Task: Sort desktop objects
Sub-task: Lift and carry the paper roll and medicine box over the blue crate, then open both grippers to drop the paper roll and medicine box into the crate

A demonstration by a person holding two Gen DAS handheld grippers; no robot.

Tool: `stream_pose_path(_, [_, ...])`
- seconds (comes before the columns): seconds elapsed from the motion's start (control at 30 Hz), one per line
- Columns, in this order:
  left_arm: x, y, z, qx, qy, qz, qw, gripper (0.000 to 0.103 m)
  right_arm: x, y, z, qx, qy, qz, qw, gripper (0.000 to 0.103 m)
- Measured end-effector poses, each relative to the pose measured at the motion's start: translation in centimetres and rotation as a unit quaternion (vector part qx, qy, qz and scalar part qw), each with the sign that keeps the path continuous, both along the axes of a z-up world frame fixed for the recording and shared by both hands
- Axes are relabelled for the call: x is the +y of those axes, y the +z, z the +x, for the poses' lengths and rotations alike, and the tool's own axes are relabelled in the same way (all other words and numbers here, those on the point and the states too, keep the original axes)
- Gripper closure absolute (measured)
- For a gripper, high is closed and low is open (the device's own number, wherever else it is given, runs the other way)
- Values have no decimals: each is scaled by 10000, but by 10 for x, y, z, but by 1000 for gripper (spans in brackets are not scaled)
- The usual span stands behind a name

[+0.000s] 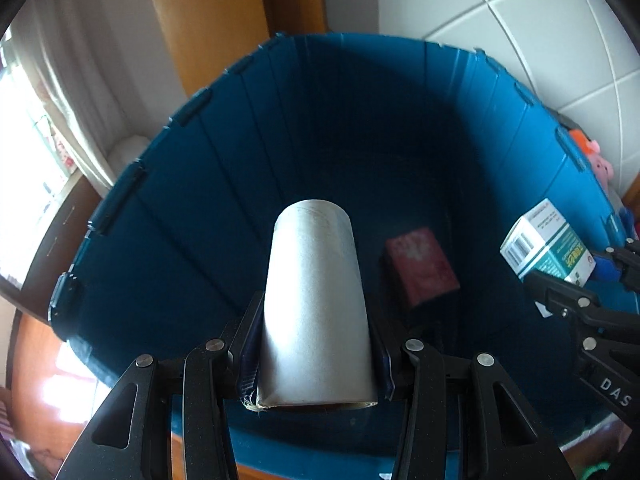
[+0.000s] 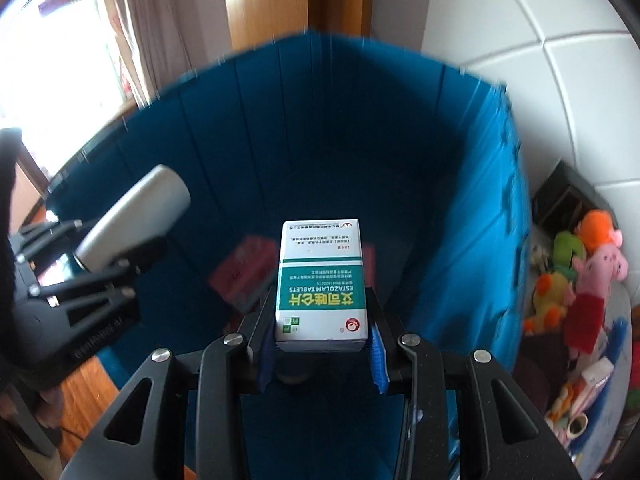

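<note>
Both tongs loaded, both poised over the open blue bin [image 1: 168,184]. Left tongs [image 1: 316,344] clamped on a grey roll [image 1: 316,292], long axis running straight out along the fingers, far end pointing down into the bin. Right tongs [image 2: 320,336] clamped on a white-green tablet box [image 2: 322,280], long axis also along the fingers, printed face up, label reads ESTAZOLAM TABLETS. In the left wrist view the right tongs [image 1: 576,276] and the box [image 1: 548,248] sit off to the right near the bin's right wall; the roll is nearer the bin centre. A red pack [image 1: 420,268] already lies on the bin floor, below and between the two held items. Key relation: bin floor is directly below and ahead of both tongs, so release looks like the next step; roll probably lands left of the red pack, box to its right. Plush toys [image 2: 580,272] outside the bin on the right, on what seems to be the tabletop; right view is blurred
</note>
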State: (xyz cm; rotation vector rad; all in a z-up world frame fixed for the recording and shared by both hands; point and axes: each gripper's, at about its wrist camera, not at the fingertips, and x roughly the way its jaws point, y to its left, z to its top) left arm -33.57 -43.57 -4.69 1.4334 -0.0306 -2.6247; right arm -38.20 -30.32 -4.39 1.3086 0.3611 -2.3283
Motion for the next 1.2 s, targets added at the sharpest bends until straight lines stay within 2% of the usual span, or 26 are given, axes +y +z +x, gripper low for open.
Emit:
stream_pose_path(0.17, [1, -8, -6, -238, -204, 85, 9995, 58, 2, -22, 5, -221, 3, 379, 9990, 66])
stream_pose_path(0.47, [-1, -4, -4, 38, -304, 74, 9995, 57, -2, -23, 14, -41, -66, 442, 9990, 66])
stream_pose_path(0.6, [-3, 3, -6, 165, -290, 74, 9994, 44, -3, -13, 16, 87, -120, 376, 9992, 66])
stream_pose_path(0.77, [-9, 9, -9, 281, -236, 55, 9993, 34, -3, -4, 17, 226, -150, 327, 9991, 66])
stream_pose_path(0.83, [-11, 11, -9, 308, -225, 52, 9993, 33, -3, -2, 16, 270, -177, 329, 9989, 61])
stream_pose_path(0.9, [-12, 11, -8, 322, -227, 60, 9992, 32, -4, 0, 16, 337, -192, 337, 9987, 37])
stream_pose_path(0.93, [-13, 12, -8, 330, -230, 65, 9992, 32, -4, 1, 16, 379, -179, 353, 9985, 34])
stream_pose_path(1.2, [-16, 11, -4, 351, -194, 96, 9992, 27, -10, 7, 17, 529, -100, 463, 9975, 34])
